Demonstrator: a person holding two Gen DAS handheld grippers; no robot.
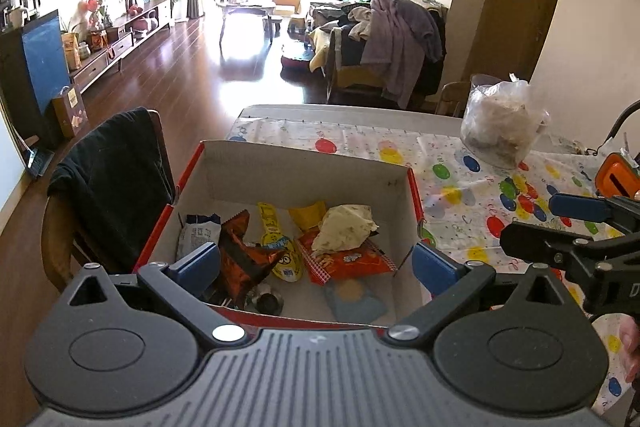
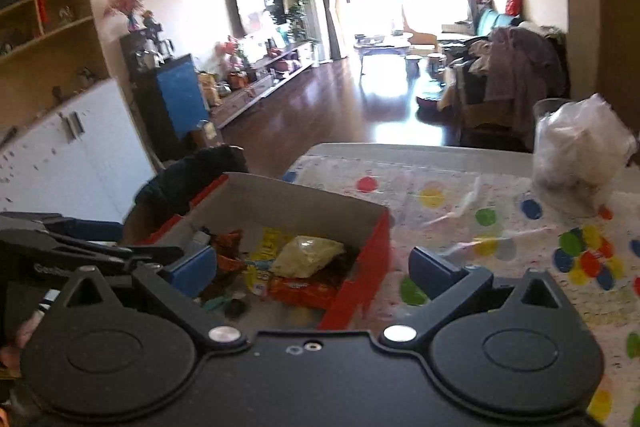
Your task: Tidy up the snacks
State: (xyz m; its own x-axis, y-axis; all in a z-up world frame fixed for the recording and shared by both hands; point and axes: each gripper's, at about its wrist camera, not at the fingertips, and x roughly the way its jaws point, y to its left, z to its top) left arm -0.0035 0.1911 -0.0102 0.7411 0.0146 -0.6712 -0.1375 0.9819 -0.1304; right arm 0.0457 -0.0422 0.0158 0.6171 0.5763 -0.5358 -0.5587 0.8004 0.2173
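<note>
A cardboard box (image 1: 296, 163) with red outer walls sits on the table and holds several snack packets: an orange packet (image 1: 348, 261), a yellow one (image 1: 280, 247), a brown one (image 1: 244, 255), a white one (image 1: 198, 233) and a pale crumpled wrapper (image 1: 344, 227). My left gripper (image 1: 318, 265) hovers over the box's near edge, open and empty. In the right wrist view the same box (image 2: 360, 247) lies left of centre. My right gripper (image 2: 316, 269) is open with nothing between its fingers, straddling the box's right wall. It also shows from the side as right gripper (image 1: 560, 223).
A dotted tablecloth (image 1: 460, 163) covers the table. A clear plastic bag (image 1: 500, 123) with pale contents stands at the far right. A chair with a black garment (image 1: 112, 179) stands left of the box. An orange object (image 1: 618, 179) lies at the right edge.
</note>
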